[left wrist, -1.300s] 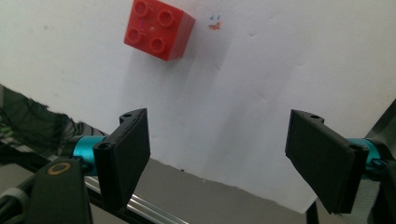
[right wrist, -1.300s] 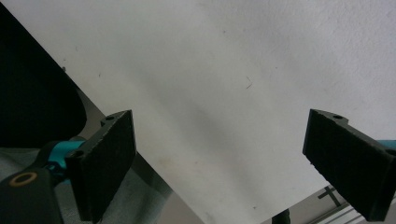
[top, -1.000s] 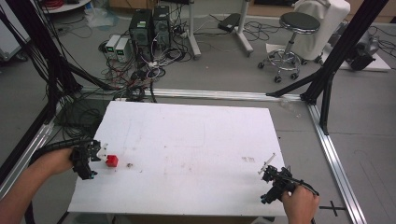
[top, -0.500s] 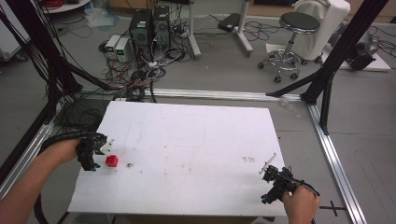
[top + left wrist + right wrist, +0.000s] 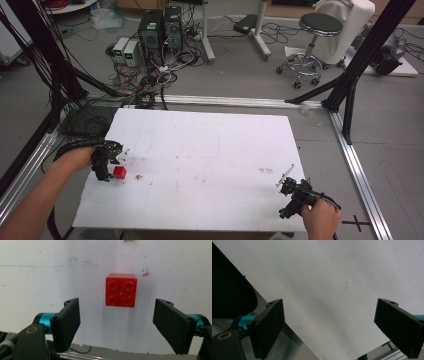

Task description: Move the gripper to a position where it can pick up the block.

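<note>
**Left tongs line up over the red brick**

Here is the red brick (image 5: pixel 121 290), a small square one with four studs on top, sitting flat on the white tabletop (image 5: pixel 210 150) near its left edge. In the left gripper view it lies dead centre, between and just beyond the two black jaws, touched by neither. The left tongs (image 5: pixel 116 322) are released, jaws spread wide, wider than the brick itself. That looks like a deliberate set-up: spread wide and centred so the jaws can drop either side of the block and squeeze. From the high view, the left tongs (image 5: pixel 106 161) sit right beside the brick (image 5: pixel 119 172), the left hand (image 5: pixel 77 159) coming in from the lower left with its cable looping behind.

Over on the far side, the right tongs (image 5: pixel 295 192) hang near the tabletop's near right corner, well apart from the brick. The right gripper view shows them released too (image 5: pixel 329 327), jaws apart with nothing between them but bare white surface and the table's edge running below. Judging by the distance, that hand (image 5: pixel 320 220) is simply parked out of the way while the left does the work.

Containers? There is no box, tray or bowl on the tabletop to receive the brick. A few faint smudges and pen marks dot the surface. Beyond the table, computers (image 5: pixel 160 27), tangled cables and a stool (image 5: pixel 312 45) stand on the floor.
</note>
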A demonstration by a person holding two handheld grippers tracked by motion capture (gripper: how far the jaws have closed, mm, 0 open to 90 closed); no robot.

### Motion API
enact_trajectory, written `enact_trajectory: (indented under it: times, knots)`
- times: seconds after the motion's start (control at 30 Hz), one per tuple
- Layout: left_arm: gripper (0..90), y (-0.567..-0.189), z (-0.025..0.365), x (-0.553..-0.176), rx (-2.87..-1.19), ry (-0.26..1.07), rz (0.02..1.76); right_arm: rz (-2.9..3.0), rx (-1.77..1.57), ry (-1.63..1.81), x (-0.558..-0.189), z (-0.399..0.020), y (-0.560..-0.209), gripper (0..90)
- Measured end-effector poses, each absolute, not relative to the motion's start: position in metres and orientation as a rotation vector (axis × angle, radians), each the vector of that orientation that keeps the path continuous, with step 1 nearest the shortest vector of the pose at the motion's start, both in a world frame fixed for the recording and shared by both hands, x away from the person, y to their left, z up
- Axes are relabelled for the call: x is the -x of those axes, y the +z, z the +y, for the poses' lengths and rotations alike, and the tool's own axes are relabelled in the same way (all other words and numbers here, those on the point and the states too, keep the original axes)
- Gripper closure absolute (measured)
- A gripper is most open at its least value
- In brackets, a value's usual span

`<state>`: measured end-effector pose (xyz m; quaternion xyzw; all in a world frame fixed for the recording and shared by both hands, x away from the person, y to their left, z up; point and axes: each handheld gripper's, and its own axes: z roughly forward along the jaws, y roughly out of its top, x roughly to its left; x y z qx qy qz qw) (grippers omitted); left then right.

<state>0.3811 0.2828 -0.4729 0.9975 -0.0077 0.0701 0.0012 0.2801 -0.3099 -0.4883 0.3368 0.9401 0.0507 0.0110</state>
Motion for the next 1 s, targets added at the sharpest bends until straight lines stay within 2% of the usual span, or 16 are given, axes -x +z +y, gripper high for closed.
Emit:
enact_trajectory:
  times: [0.47, 0.63, 1.0]
  knots:
    - [22.3, -0.491, 0.278, -0.387, -3.145, 0.128, -0.148, 2.931, -1.059, 0.155, -0.279, -0.312, -0.488, 8.9]
    - [22.3, -0.497, 0.278, -0.388, -3.119, 0.098, -0.297, 2.931, -1.057, 0.159, -0.279, -0.311, -0.488, 8.9]
    - [22.4, -0.498, 0.277, -0.391, -3.126, 0.088, -0.158, 2.926, -1.057, 0.158, -0.279, -0.311, -0.486, 8.9]
